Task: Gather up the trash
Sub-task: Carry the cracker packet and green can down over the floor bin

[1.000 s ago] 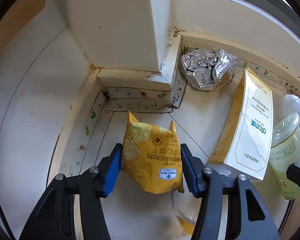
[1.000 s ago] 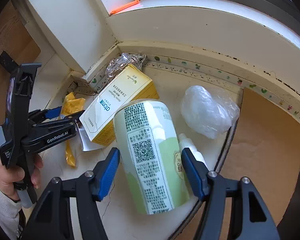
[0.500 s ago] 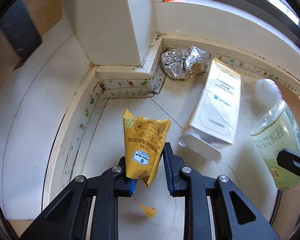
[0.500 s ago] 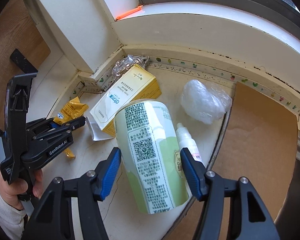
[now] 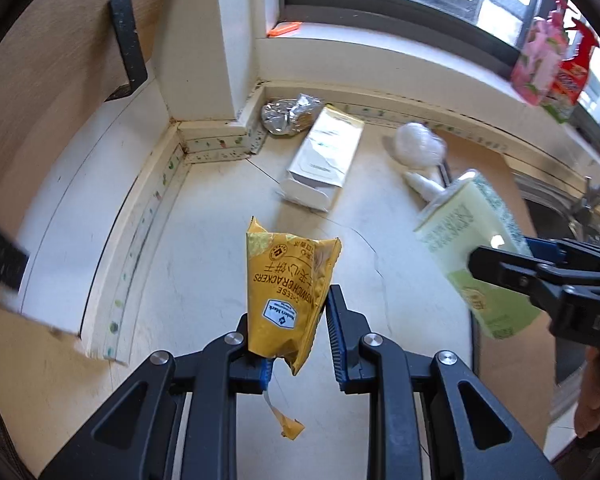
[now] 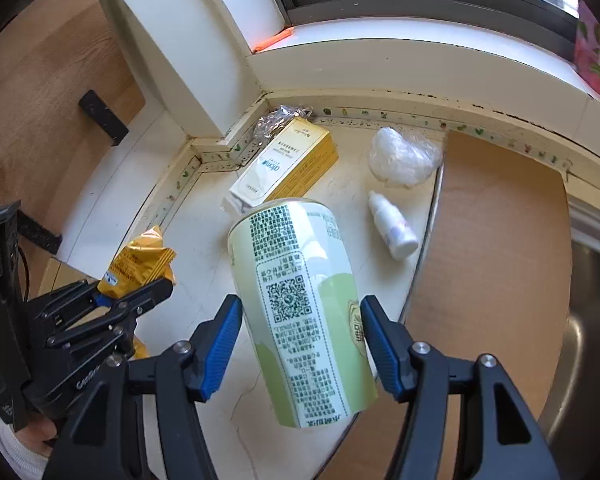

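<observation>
My left gripper (image 5: 296, 332) is shut on a yellow cracker packet (image 5: 288, 288) and holds it above the white counter (image 5: 204, 264); the packet also shows in the right wrist view (image 6: 140, 264). My right gripper (image 6: 300, 340) is shut on a pale green paper cup (image 6: 300, 312), lifted off the counter; the cup also shows in the left wrist view (image 5: 476, 256). On the counter lie a white and yellow carton (image 6: 284, 164), crumpled foil (image 5: 288, 114), a clear plastic bag (image 6: 404, 156) and a small white dropper bottle (image 6: 392, 226).
A wooden board (image 6: 496, 248) lies right of the counter, with a steel sink (image 6: 592, 320) beyond it. A white pillar (image 6: 196, 48) and window sill (image 6: 400, 56) stand behind. Spray bottles (image 5: 552, 64) stand on the sill at the right.
Both grippers have risen and pulled back from the corner with their loads. The left gripper, open around the packet a second ago, has shut on it and lifted it.
</observation>
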### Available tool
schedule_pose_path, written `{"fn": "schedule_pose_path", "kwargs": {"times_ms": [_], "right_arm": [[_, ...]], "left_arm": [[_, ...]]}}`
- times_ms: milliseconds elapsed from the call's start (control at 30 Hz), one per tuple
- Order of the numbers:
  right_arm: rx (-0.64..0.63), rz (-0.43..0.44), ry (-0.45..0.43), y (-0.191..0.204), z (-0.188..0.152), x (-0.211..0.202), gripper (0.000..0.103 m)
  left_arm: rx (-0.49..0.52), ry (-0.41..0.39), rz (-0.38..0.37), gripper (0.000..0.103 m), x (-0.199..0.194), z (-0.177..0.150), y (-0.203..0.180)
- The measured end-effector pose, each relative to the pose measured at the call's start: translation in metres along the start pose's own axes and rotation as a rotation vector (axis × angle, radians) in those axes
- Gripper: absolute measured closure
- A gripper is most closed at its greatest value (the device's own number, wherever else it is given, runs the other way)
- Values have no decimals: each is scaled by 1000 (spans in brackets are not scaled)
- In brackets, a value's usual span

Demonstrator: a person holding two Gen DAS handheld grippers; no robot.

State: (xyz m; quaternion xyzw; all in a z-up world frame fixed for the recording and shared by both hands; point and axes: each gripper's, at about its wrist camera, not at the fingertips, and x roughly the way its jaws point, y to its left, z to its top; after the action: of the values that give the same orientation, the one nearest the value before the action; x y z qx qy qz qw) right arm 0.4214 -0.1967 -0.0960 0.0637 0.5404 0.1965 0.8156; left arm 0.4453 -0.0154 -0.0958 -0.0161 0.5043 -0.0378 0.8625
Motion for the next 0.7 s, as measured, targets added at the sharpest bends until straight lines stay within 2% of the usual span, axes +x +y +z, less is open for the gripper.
{"fn": "schedule_pose_path", "kwargs": {"times_ms": [233, 400, 700], "right_arm": [[53, -13, -16, 26, -52, -33, 42], [112, -18, -38, 51, -102, -56, 42], [180, -46, -73, 92, -185, -88, 42]], "left_arm": [[65, -15, -78, 82, -57, -53, -6], [124, -28, -117, 82, -91, -99, -7], [188, -23, -178, 82, -131, -187, 4]]}}
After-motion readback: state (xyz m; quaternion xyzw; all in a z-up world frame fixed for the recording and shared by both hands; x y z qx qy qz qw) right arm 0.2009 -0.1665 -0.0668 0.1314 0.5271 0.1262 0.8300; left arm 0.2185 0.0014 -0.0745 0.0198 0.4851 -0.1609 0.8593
